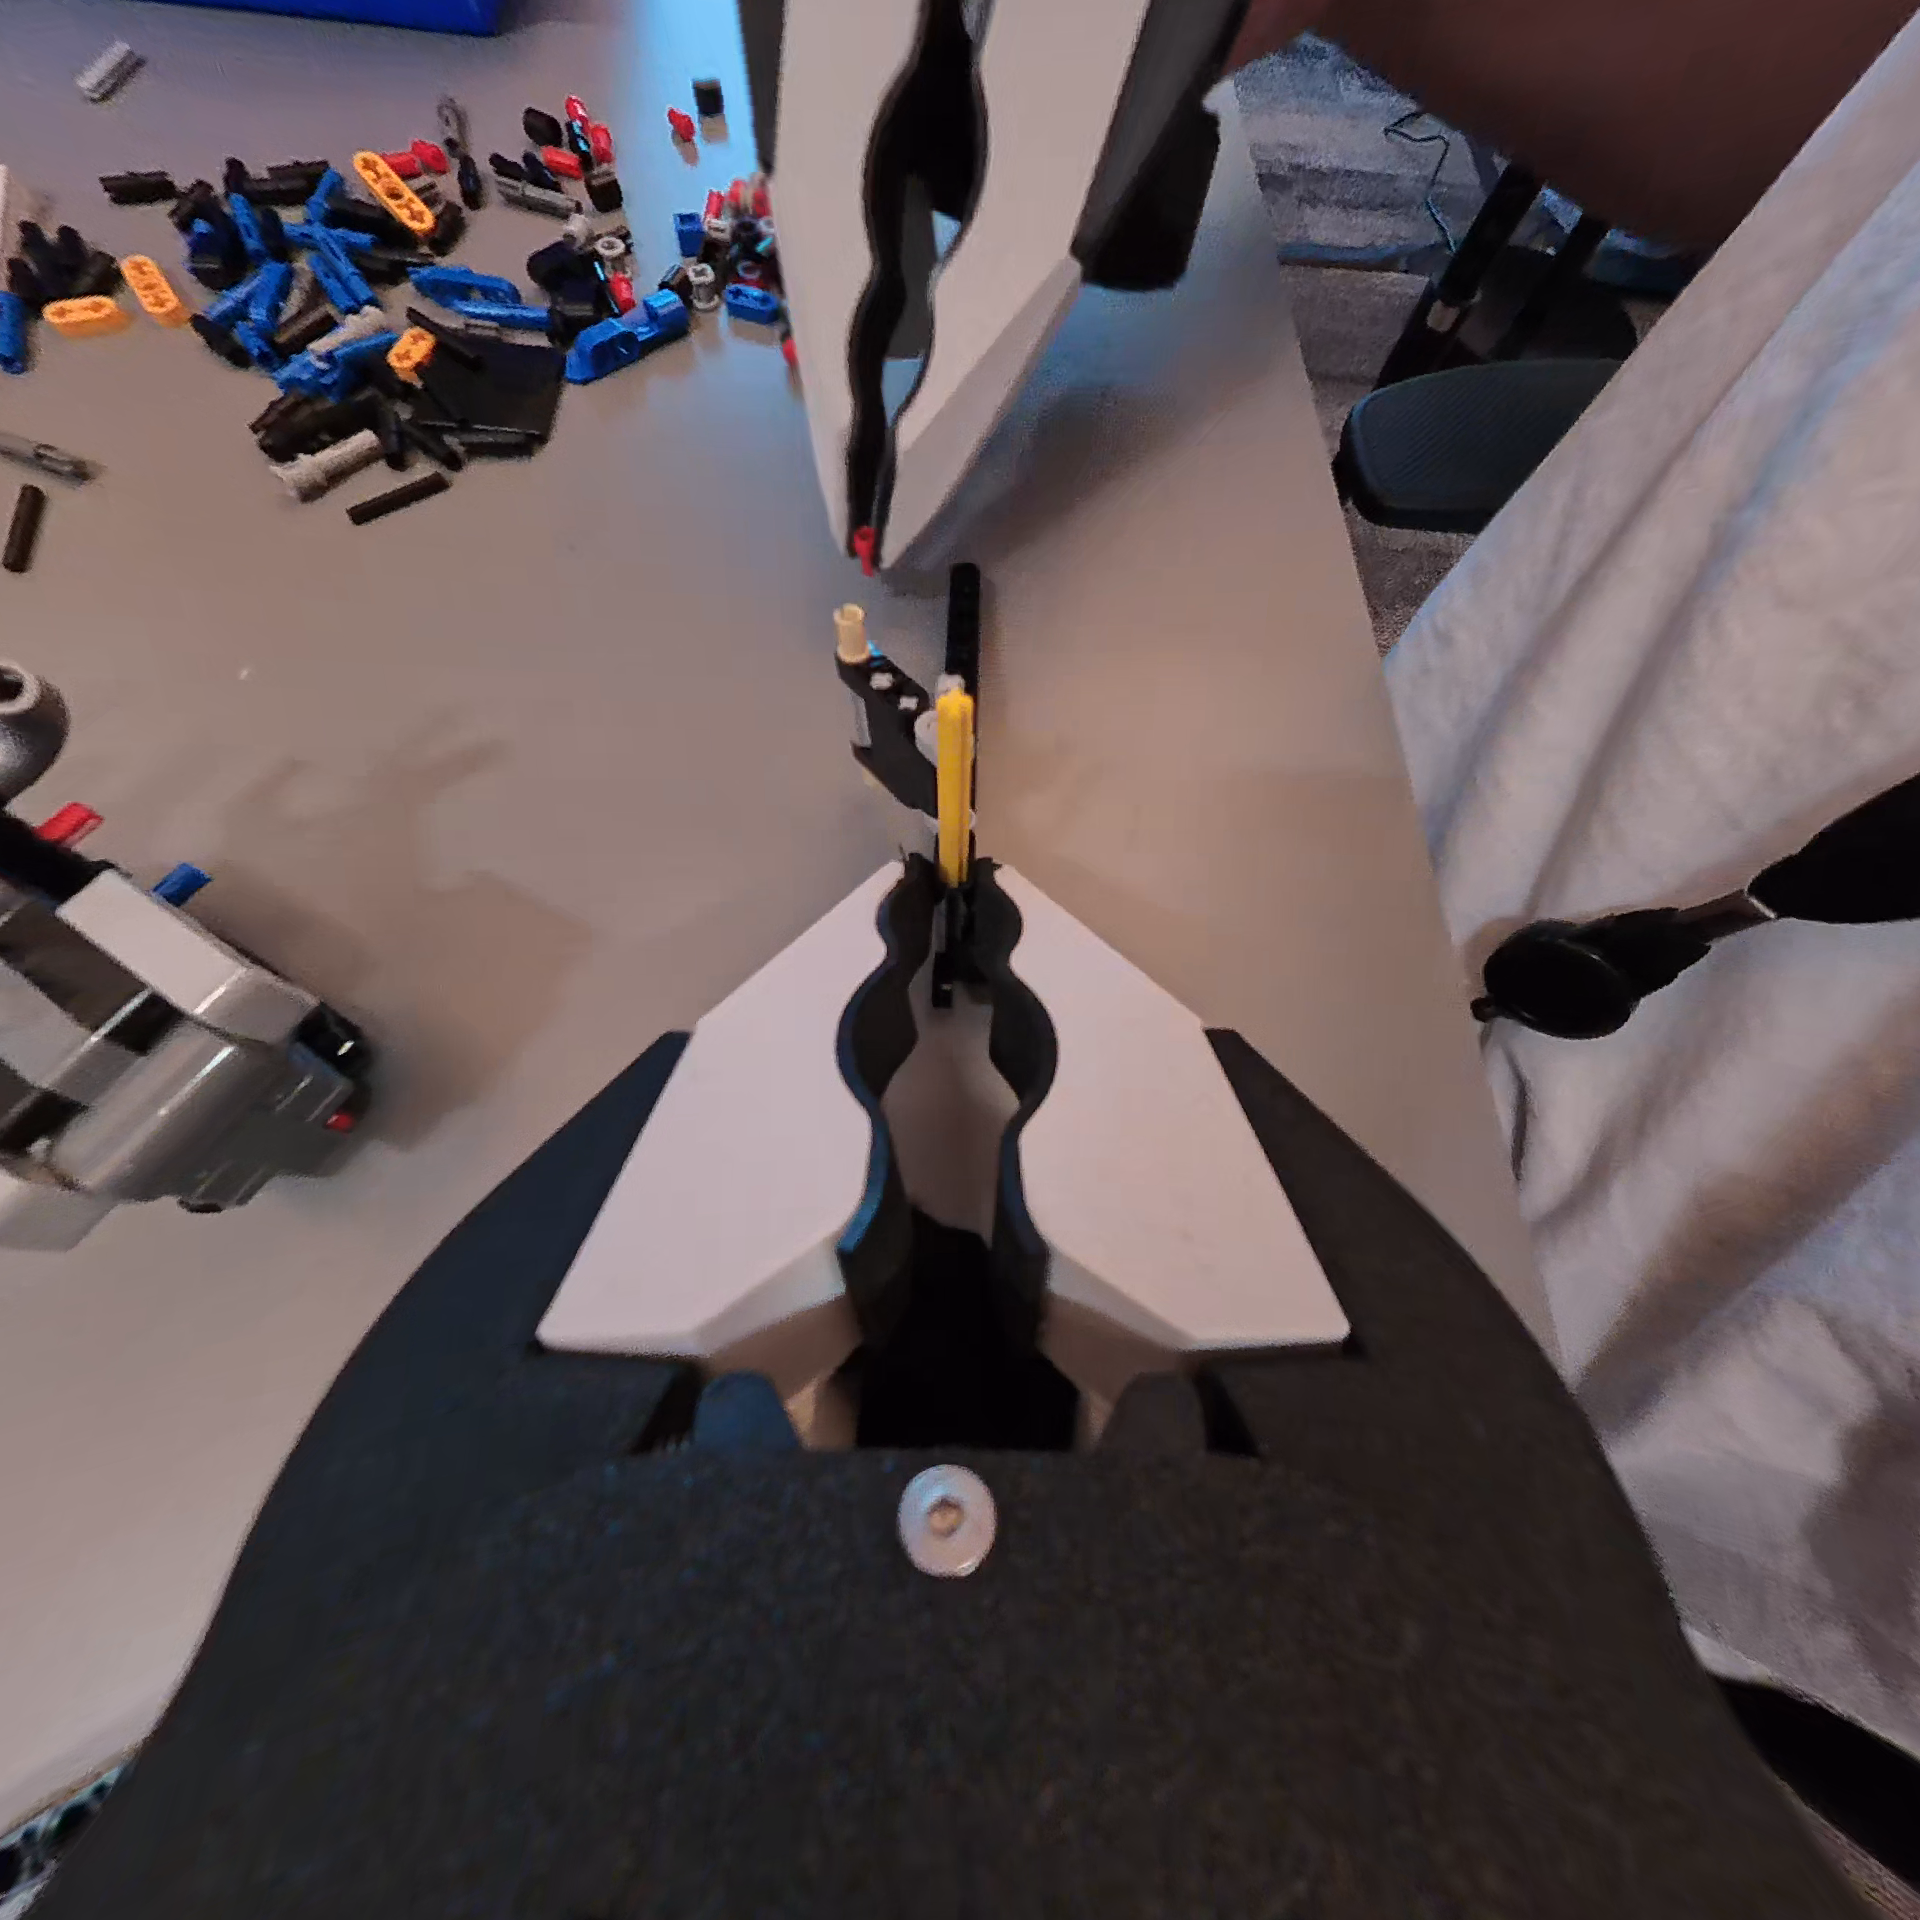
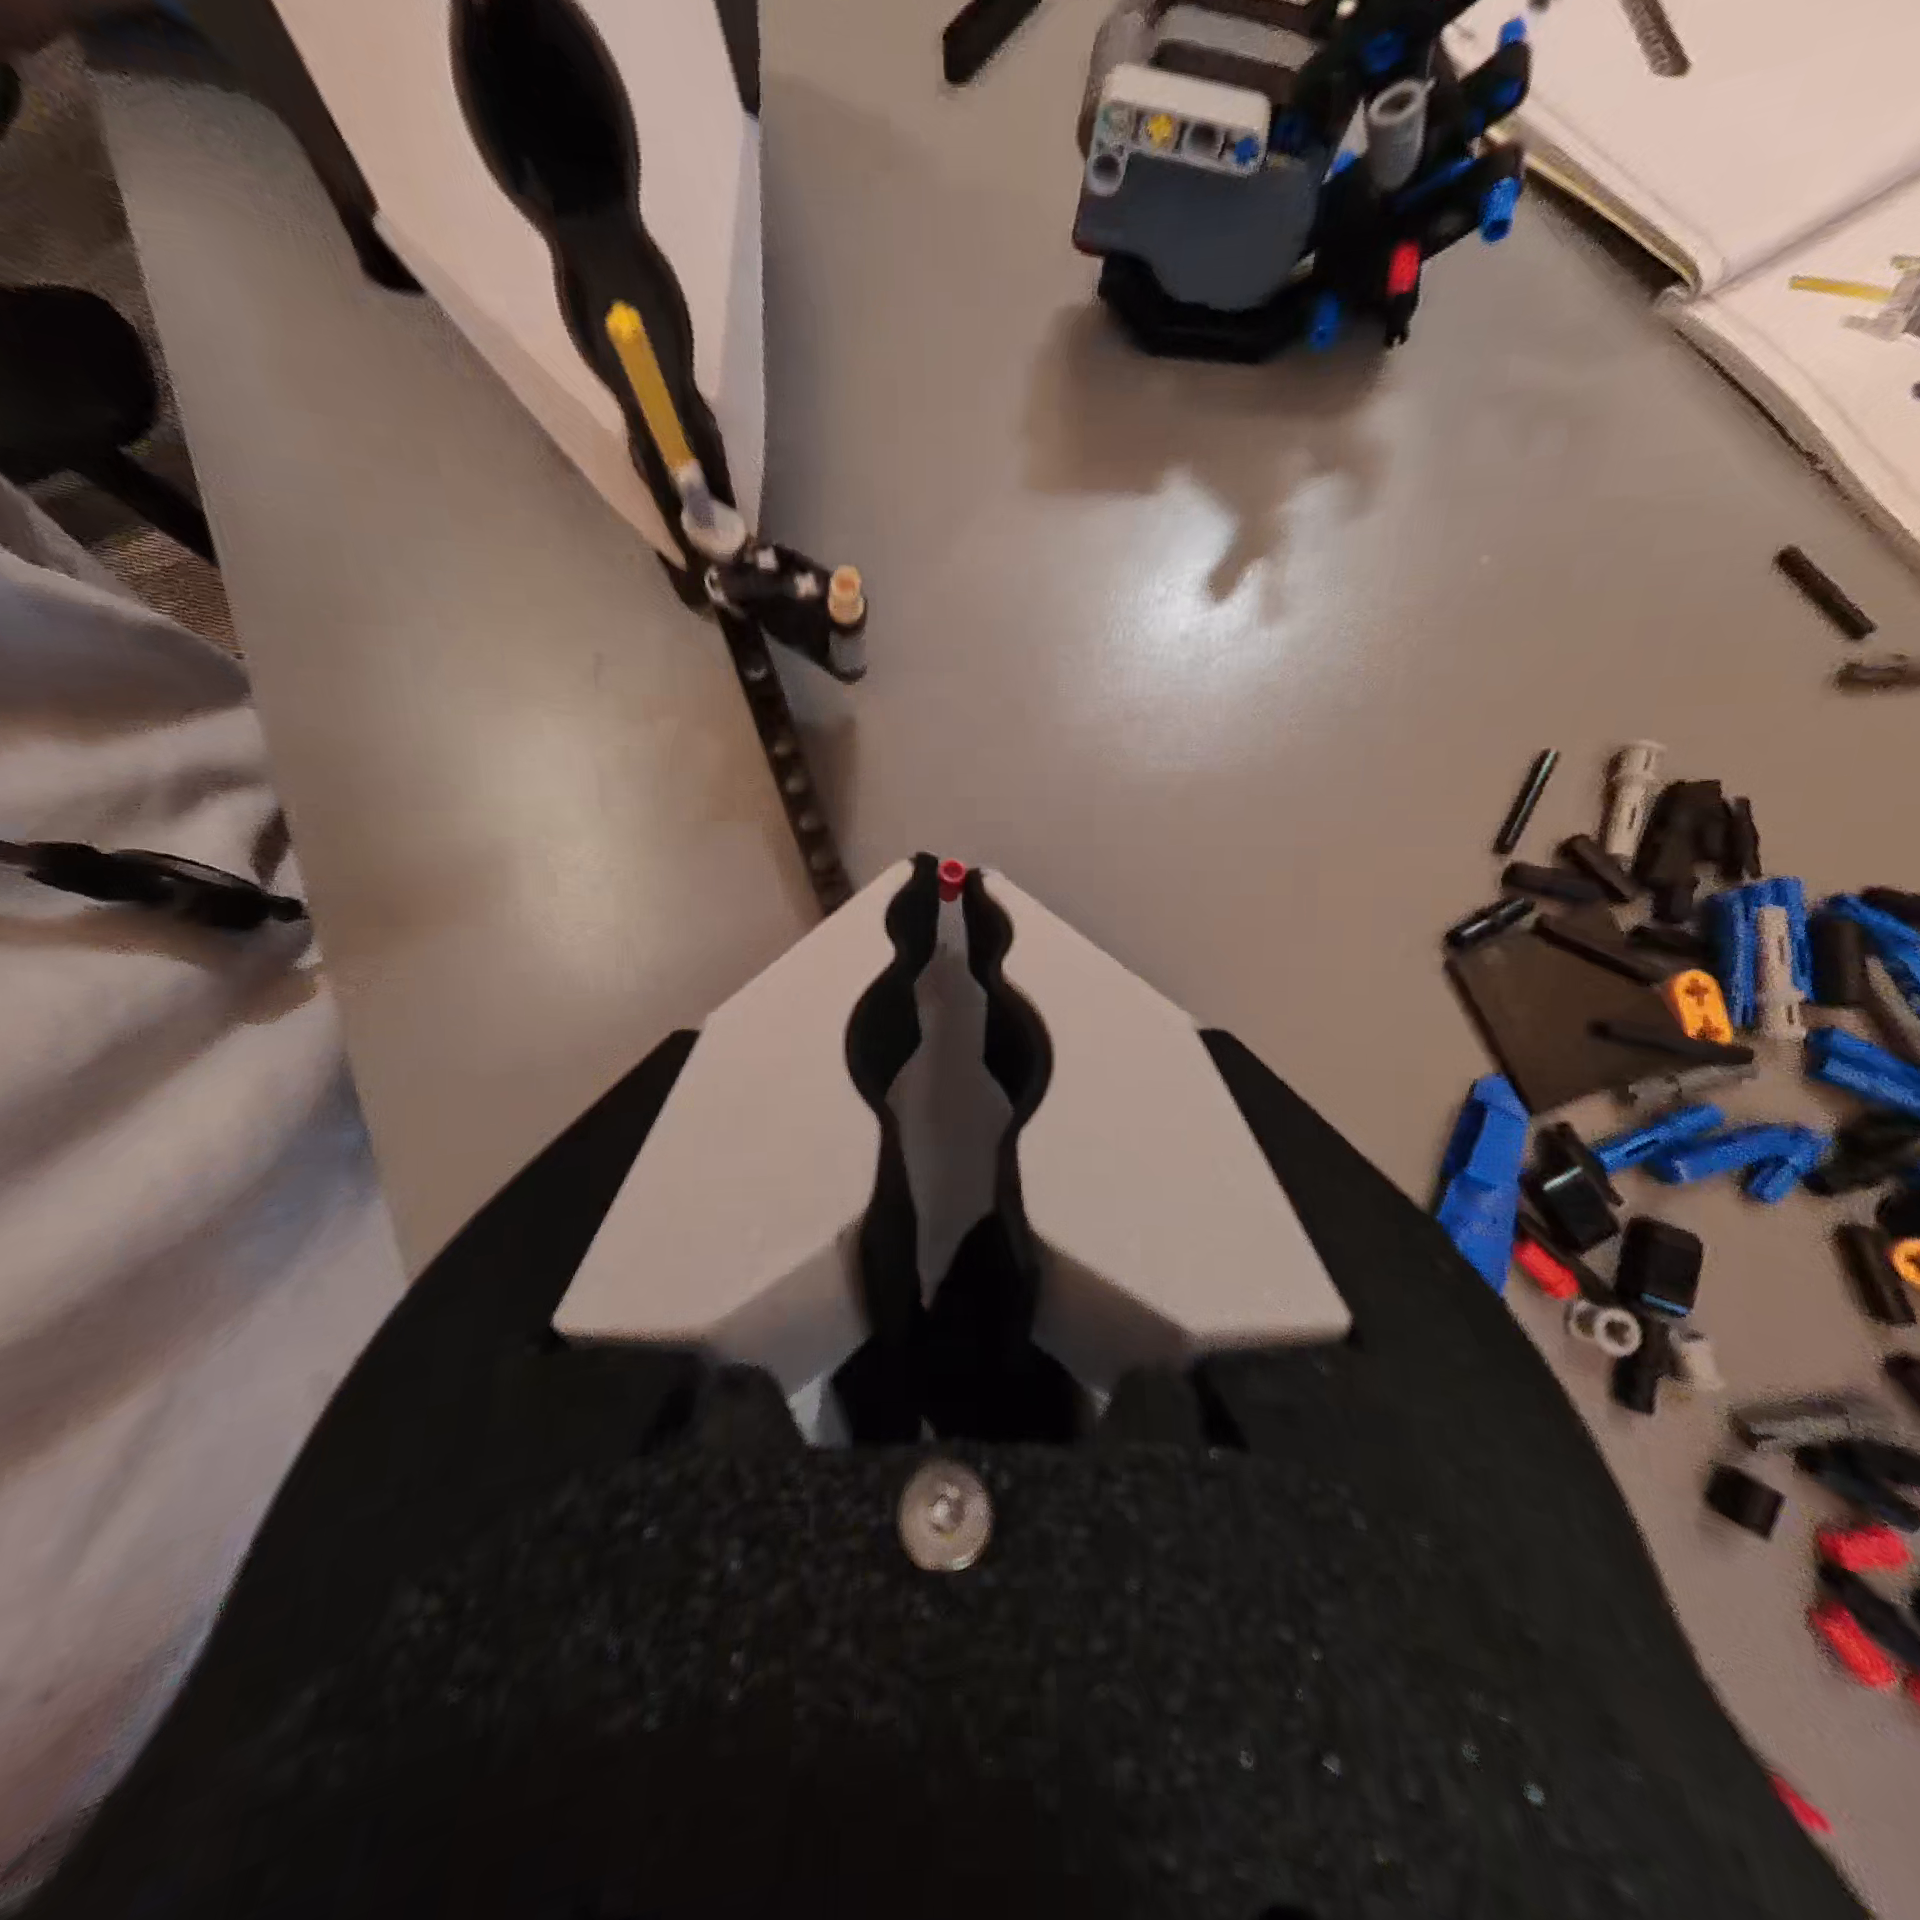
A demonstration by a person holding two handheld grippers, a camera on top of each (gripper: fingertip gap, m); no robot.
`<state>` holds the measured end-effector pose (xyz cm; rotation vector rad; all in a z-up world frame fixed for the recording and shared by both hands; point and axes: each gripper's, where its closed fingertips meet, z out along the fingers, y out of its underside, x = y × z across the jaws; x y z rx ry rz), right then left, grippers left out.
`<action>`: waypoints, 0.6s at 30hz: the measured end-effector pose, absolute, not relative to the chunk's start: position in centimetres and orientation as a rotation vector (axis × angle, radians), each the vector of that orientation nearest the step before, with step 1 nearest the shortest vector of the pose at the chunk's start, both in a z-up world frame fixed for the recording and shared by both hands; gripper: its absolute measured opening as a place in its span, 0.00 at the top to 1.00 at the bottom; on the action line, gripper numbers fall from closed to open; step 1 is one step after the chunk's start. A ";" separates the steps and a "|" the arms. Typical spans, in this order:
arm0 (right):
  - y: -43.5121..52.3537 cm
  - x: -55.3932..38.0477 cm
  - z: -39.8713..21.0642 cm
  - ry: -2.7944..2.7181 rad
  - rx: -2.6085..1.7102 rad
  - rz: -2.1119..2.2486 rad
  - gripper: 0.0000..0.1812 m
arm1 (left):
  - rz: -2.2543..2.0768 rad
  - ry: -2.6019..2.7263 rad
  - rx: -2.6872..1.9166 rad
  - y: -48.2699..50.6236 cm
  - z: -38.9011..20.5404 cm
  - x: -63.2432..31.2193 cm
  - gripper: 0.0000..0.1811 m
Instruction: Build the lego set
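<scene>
In the left wrist view, going from the left edge, a partly built grey and black model [image 1: 156, 1049] stands on the grey desk [image 1: 582, 748], and farther back a heap of loose blue, black, orange and red pieces [image 1: 395, 291] lies spread on it. At the middle, the left tool [image 1: 951, 868] has its jaws drawn narrow around a small assembly [image 1: 935, 727]: a yellow rod [image 1: 954, 790] rises from between the tips, with a long black beam [image 1: 964, 634] beside it and a short black arm carrying a cream peg [image 1: 850, 629] branching to the left. Just above that, the right tool [image 1: 868, 540] reaches in from the top with a small red pin [image 1: 863, 544] pinched at its tips, near the top of the black beam but apart from it. To the right, a white cloth [image 1: 1683, 727] hangs past the desk edge. In the right wrist view, the left tool [image 2: 696, 520] comes in from the upper left, clamped on the same assembly [image 2: 769, 592], the yellow rod [image 2: 649, 390] lying along its jaws and the black beam [image 2: 795, 790] running down toward the near tool. The right tool [image 2: 948, 873] is nearly closed on the red pin [image 2: 950, 875], whose end shows between the tips, just right of the beam's lower end. Beyond it, the model [image 2: 1226, 197] stands on the desk [image 2: 1195, 675], an open booklet [image 2: 1766, 177] lies at the upper right, and the loose pieces [image 2: 1714, 1091] are scattered along the right side.
</scene>
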<state>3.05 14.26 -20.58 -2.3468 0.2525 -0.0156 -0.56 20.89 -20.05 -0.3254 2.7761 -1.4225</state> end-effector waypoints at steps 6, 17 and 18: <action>13.8 3.5 -21.8 0.301 -2.335 -0.068 0.98 | -1.471 2.727 -0.323 21.3 -19.4 -0.4 0.97; 13.8 3.5 -22.0 0.253 -2.399 -0.135 0.97 | -1.458 2.729 -0.294 21.4 -19.6 -0.8 0.97; 13.8 3.5 -22.0 0.251 -2.399 -0.136 0.97 | -1.454 2.731 -0.290 21.4 -19.6 -0.8 0.97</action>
